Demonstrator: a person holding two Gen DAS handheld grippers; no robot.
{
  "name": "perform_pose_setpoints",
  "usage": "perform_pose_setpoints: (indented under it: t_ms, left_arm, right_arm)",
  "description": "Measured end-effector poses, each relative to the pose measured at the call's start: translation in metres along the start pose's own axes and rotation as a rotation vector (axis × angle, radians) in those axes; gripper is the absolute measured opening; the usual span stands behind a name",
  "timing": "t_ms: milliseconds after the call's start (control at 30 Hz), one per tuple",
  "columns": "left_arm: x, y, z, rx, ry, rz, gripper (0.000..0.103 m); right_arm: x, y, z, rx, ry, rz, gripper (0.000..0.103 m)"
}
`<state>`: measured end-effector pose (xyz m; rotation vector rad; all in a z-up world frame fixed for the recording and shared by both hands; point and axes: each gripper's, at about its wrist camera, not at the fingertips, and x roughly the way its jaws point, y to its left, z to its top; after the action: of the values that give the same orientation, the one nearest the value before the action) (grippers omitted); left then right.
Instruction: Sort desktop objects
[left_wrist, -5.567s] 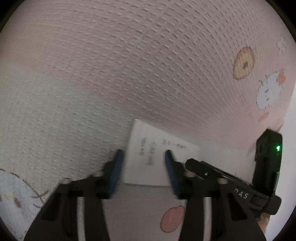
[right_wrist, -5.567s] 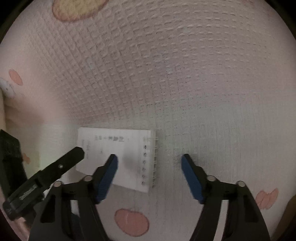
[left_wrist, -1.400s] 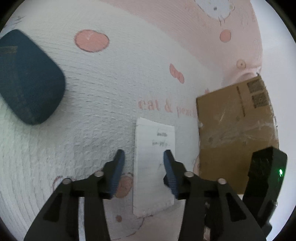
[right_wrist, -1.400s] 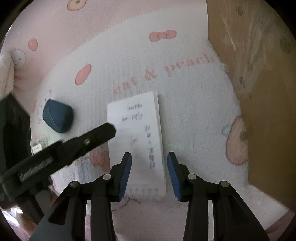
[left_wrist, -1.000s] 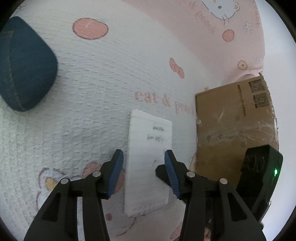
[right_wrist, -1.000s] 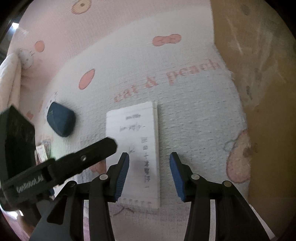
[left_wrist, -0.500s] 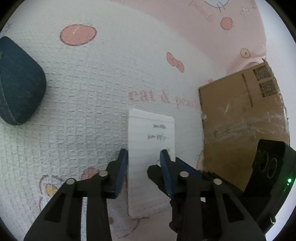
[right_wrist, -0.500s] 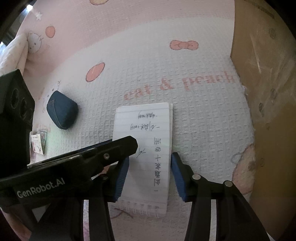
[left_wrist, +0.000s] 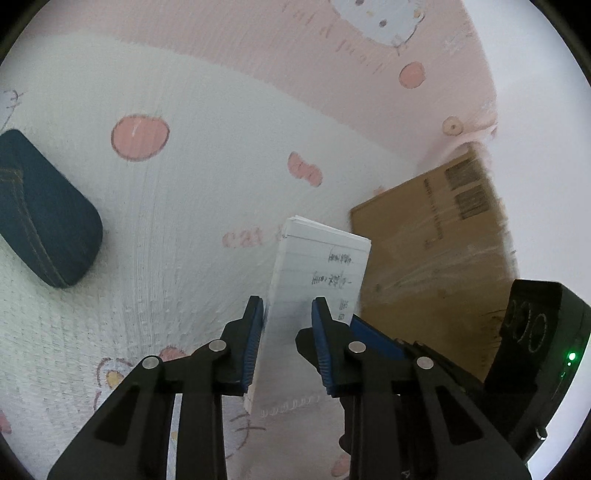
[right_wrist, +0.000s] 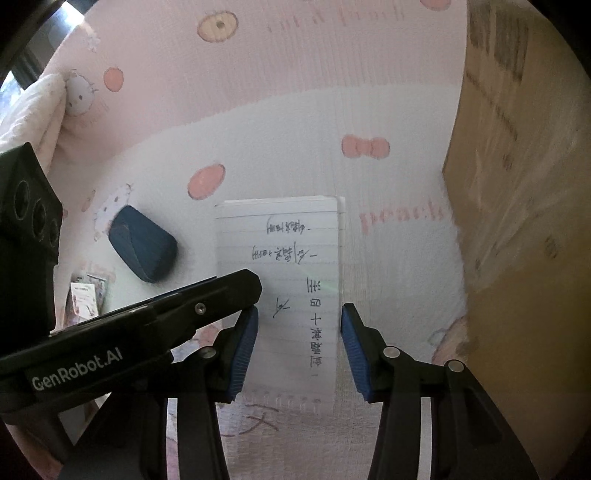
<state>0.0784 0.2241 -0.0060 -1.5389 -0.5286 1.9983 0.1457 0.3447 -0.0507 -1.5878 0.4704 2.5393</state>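
A pink and white cartoon-print blanket (right_wrist: 388, 92) spreads below and ahead of the hand-held gripper; a dim window corner (right_wrist: 14, 77) shows far upper left.

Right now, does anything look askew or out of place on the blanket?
Yes: the notepad is tipped up on its long edge between both grippers rather than lying flat, its far end raised off the blanket. The left gripper is closing on it.
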Motion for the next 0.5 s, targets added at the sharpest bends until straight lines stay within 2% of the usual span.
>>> perform_pose_setpoints:
  t_ms: [500]
  left_arm:
    - [-0.082, -0.037, 0.025, 0.045, -0.161, -0.121, 0.029]
  right_arm:
    - [-0.078, 0.045, 0.034, -0.111, -0.174, -0.069, 0.044]
